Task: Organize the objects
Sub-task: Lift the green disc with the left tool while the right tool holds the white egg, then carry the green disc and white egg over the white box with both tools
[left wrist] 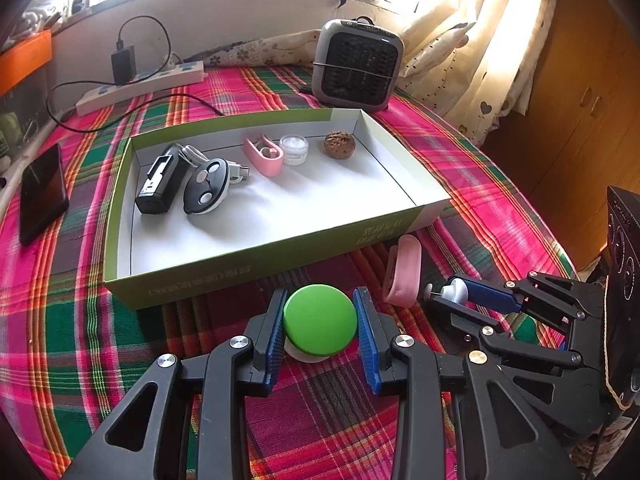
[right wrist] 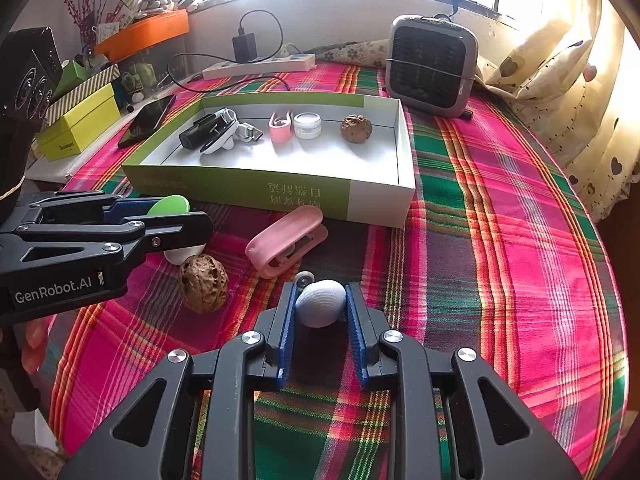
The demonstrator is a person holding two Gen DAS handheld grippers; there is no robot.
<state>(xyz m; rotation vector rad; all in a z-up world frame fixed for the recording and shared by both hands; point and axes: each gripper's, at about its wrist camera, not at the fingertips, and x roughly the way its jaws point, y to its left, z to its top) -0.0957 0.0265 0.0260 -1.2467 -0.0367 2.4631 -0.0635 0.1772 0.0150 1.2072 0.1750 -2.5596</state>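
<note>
My left gripper (left wrist: 320, 312) is shut on a green-lidded white jar (left wrist: 320, 320), low over the plaid cloth in front of the green-and-white box (left wrist: 248, 256); it also shows in the right wrist view (right wrist: 172, 216). My right gripper (right wrist: 320, 300) is shut on a small white egg-shaped device (right wrist: 322, 303), seen in the left wrist view (left wrist: 454, 291). A pink clip case (right wrist: 286, 240) and a walnut (right wrist: 204, 283) lie on the cloth between the grippers. Inside the box are a black charger (left wrist: 158, 186), a black-and-white gadget (left wrist: 206, 192), a pink clip (left wrist: 264, 156), a clear jar (left wrist: 294, 150) and a walnut (left wrist: 339, 145).
A small grey heater (left wrist: 356, 66) stands behind the box. A power strip (left wrist: 140, 86) with a plugged charger and a black phone (left wrist: 42, 192) lie at the left. Yellow boxes (right wrist: 80, 124) and an orange tray (right wrist: 144, 34) sit past the table's left edge. Curtains hang at right.
</note>
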